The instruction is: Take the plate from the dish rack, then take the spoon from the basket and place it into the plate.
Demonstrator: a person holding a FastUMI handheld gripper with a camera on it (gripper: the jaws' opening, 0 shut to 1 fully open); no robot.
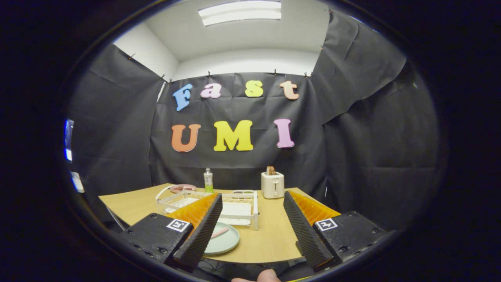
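Note:
A pale green plate (225,241) lies flat on the wooden table (270,235), just in front of the white dish rack (242,207). A pink-handled spoon (219,232) rests in the plate, partly hidden by my left finger. My gripper (252,203) hangs open above the table's near edge, with nothing between its fingers. The plate sits just ahead of the left finger (203,227). A white basket (176,197) stands to the left of the rack, partly behind that finger.
A white toaster (273,185) holding a slice of bread stands at the back of the table. A green soap bottle (208,180) and a pink dish (183,188) sit behind the basket. Black cloth walls close the booth. A fingertip (268,276) shows beneath the gripper.

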